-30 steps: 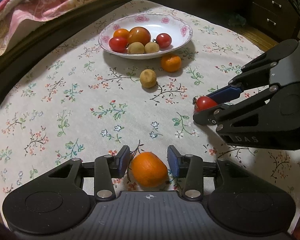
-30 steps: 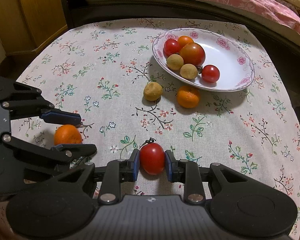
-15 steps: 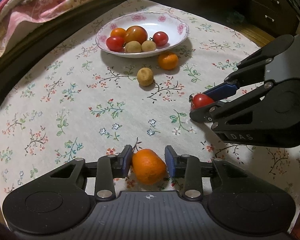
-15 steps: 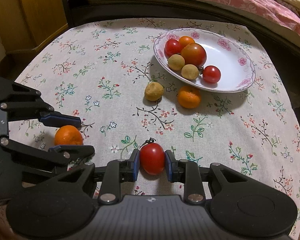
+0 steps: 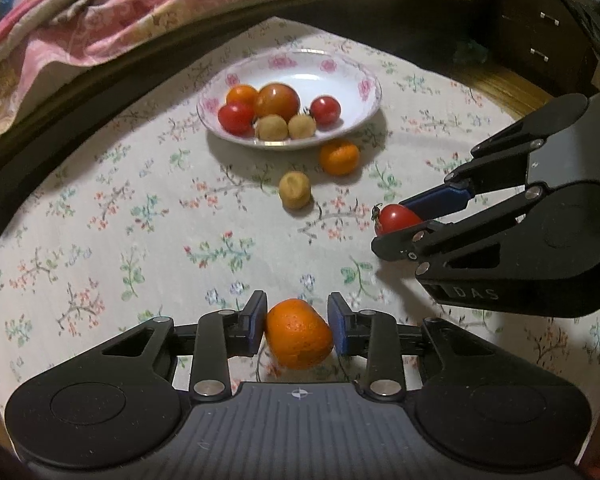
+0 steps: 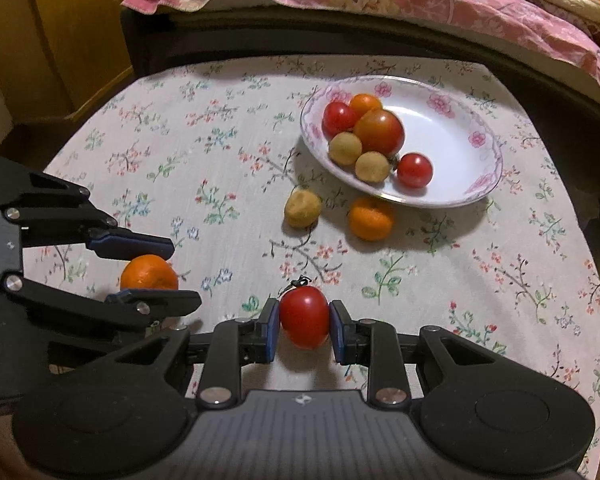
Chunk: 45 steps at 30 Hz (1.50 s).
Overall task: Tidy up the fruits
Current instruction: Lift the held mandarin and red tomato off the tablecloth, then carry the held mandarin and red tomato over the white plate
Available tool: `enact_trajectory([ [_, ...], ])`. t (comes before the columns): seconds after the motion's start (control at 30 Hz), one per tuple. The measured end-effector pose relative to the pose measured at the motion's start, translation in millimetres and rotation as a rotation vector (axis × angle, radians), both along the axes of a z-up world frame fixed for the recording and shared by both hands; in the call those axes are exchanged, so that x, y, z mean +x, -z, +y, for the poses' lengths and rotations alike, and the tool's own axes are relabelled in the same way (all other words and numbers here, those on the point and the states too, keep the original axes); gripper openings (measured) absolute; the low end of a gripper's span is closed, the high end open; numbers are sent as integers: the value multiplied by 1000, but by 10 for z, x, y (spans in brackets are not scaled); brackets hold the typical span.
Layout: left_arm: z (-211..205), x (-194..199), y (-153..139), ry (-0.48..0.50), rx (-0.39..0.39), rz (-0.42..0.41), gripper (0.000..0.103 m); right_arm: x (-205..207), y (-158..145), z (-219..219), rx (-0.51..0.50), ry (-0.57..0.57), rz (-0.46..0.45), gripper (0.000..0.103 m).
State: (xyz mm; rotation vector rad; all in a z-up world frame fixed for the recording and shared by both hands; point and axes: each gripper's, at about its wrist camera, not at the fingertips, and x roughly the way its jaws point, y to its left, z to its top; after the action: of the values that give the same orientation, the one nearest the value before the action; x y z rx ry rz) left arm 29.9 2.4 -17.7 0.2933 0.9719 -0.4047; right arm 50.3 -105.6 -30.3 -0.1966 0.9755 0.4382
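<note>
Fruit is gripped on both sides: from the left wrist, the left gripper (image 5: pixel 298 326) pinches a mandarin (image 5: pixel 299 333) over the floral tablecloth (image 5: pixel 100 216), with the flowered plate (image 5: pixel 364 92) of tomatoes and longans far ahead. From the right wrist, the right gripper (image 6: pixel 305 326) clamps a red tomato (image 6: pixel 304 316); a loose mandarin (image 6: pixel 371 218) and longan (image 6: pixel 302 208) lie just beside the plate.

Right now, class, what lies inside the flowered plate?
Inside the plate lie six fruits: two red tomatoes, a larger tomato, a tangerine and two tan fruits. Whatever lies beneath the pile is covered.
</note>
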Motion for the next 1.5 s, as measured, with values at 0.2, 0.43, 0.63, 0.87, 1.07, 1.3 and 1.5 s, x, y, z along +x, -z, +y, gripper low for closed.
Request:
enact_trajectory([
  [0.2, -37, 109, -68, -8, -5, -21, 41, 83, -71, -86, 23, 24, -15, 30],
  [0.43, -114, 283, -193, -8, -16, -59, 41, 244, -196, -221, 51, 72, -47, 30],
  [0.63, -215, 531, -291, -14, -21, -102, 41, 481, -280, -296, 62, 109, -73, 30],
  [0.87, -277, 845, -340, -39, -37, -136, 41, 741, -297, -380, 57, 153, -96, 30],
  [1.07, -355, 1036, -293, -42, -39, -145, 41, 932, -270, -444, 48, 181, -105, 30],
  [1.3, -464, 1186, -206, -37, -46, -149, 41, 1098, -185, -573, 38, 217, -98, 30],
  [1.5, -459, 1268, -149, -47, -50, -142, 41, 1187, -134, -571, 32, 222, -95, 30],
])
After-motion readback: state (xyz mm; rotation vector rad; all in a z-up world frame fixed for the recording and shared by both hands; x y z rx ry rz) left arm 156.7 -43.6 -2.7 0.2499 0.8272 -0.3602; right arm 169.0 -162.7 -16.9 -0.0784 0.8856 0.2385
